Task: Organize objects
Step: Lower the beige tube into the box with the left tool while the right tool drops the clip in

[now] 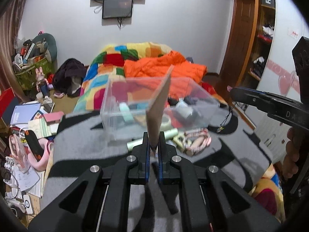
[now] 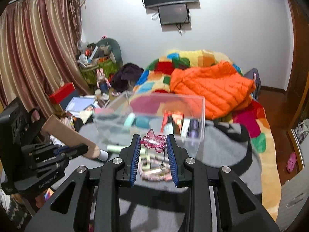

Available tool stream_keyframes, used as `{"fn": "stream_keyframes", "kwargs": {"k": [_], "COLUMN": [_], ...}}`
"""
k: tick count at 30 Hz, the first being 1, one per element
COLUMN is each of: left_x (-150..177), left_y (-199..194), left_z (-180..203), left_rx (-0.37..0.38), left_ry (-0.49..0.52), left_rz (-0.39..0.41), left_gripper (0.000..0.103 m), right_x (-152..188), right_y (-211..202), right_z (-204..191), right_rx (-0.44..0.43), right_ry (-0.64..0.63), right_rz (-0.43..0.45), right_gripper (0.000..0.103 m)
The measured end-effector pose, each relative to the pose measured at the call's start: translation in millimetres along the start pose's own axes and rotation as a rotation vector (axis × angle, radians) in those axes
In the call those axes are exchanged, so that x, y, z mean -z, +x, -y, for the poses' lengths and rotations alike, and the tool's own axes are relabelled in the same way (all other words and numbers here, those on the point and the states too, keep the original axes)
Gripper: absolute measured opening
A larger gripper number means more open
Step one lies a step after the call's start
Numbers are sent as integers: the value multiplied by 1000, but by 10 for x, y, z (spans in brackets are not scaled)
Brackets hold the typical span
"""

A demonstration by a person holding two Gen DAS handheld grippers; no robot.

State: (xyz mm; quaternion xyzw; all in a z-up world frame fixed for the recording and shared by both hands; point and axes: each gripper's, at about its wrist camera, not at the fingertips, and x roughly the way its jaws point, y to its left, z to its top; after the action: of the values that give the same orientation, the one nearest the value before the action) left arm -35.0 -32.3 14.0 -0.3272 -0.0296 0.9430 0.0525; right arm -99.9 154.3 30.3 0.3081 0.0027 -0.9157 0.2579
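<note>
A clear plastic box [image 1: 114,104] [image 2: 195,127] stands on a grey and black blanket [image 1: 81,141] and holds tape rolls and small bottles. My left gripper [image 1: 154,141] is shut on a flat brown cardboard piece [image 1: 159,104], held edge-on in front of the box; it also shows in the right wrist view [image 2: 67,133]. My right gripper [image 2: 153,145] is shut on a pink translucent charm [image 2: 153,140] with a thin chain hanging below, just in front of the box. Loose tubes and a patterned band [image 1: 197,141] lie on the blanket beside the box.
A bed with a patchwork quilt [image 1: 115,58] and an orange jacket [image 2: 212,89] lies behind the box. Books, papers and a pink holder [image 1: 34,123] clutter the left side. A wooden door and wardrobe [image 1: 245,38] stand at right. Curtains [image 2: 38,58] hang at left.
</note>
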Motion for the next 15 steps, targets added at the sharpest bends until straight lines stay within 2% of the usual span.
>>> {"fn": "stream_keyframes", "kwargs": {"k": [5, 15], "left_x": [-235, -695], "left_y": [-53, 65], "left_z": [-19, -151], "left_rx": [-1, -3], "left_ry": [-8, -17], "left_rz": [54, 101], "left_gripper": [6, 6], "right_x": [-273, -707], "right_y": [-25, 102], "right_z": [24, -19], "right_rx": [-5, 2], "right_ry": [-6, -50], "right_rz": [54, 126], "right_gripper": [25, 25]}}
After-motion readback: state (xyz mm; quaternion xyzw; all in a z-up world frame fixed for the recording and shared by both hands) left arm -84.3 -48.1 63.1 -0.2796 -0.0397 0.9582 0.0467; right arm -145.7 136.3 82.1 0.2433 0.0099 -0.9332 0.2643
